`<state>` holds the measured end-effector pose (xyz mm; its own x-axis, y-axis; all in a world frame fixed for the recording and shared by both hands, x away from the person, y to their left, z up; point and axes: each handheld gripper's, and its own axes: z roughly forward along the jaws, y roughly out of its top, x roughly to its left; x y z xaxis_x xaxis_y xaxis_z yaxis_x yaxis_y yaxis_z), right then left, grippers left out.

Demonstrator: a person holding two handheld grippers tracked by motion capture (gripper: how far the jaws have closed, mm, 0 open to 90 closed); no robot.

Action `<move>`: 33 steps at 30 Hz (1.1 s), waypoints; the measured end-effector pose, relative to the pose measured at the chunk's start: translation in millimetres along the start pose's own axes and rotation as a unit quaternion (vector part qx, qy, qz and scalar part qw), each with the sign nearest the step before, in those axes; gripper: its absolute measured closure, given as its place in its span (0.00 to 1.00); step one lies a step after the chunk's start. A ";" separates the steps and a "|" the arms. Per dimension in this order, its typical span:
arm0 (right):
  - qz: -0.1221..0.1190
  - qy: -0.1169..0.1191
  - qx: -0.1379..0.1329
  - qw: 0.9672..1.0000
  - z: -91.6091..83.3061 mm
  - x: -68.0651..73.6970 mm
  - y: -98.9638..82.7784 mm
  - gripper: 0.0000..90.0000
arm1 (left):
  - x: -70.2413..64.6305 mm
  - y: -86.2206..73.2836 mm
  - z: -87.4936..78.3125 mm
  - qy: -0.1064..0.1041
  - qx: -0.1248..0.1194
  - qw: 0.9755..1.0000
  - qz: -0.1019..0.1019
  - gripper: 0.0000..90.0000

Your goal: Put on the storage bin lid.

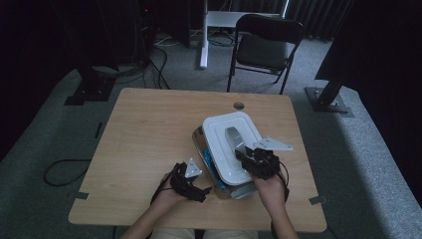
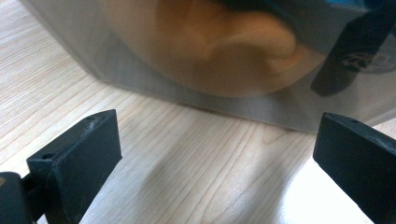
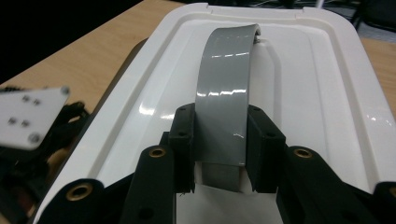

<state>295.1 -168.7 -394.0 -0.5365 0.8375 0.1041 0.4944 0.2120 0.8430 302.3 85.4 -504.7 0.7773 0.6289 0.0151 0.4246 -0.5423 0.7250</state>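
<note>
On the wooden table point(image 1: 149, 129) sits a box point(image 1: 211, 172) with shiny, mirror-like sides and a white lid point(image 1: 226, 144) on top, toward the right of the middle and near the person's edge. A grey curved handle point(image 3: 224, 88) runs along the middle of the lid.

The right tongs point(image 3: 219, 154) are clamped on the near end of that handle, one black jaw pressed against each side of the grey strip. From above, the right tongs point(image 1: 259, 160) rest over the near right part of the lid, with the person's hand behind them.

The left tongs point(image 1: 191, 181) lie low on the table just beside the box's near left corner. Their two jaws stand wide apart with nothing between them but bare wood, pointing at the shiny side of the box point(image 2: 224, 70), which is close ahead and throws back a blurred reflection of a hand.

A black folding chair point(image 1: 266, 42) stands on the floor beyond the far edge of the table.
</note>
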 end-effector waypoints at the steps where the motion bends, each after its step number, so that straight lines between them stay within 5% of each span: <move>1: 0.000 0.003 0.003 1.000 1.0 1.6 -0.9 0.75 | 0.6 -0.6 -0.9 0.001 -0.001 1.000 0.000 0.02; 19: -0.016 0.037 0.027 0.999 9.8 13.4 -2.8 0.75 | 6.0 -10.7 -4.4 0.003 0.008 1.000 -0.009 0.02; 29: -0.023 0.030 0.022 0.999 10.2 16.3 -8.6 0.74 | 6.4 -9.7 -7.0 0.004 0.003 1.000 -0.012 0.02; 33: -0.018 0.039 0.016 0.999 7.8 14.4 -8.5 0.54 | 6.2 -11.2 -5.3 0.005 0.005 1.000 -0.015 0.02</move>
<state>288.5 -154.5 -403.8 -0.6054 0.7874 0.1164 0.4954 0.2582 0.8294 299.9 98.3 -509.1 0.7593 0.6508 0.0001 0.4525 -0.5281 0.7186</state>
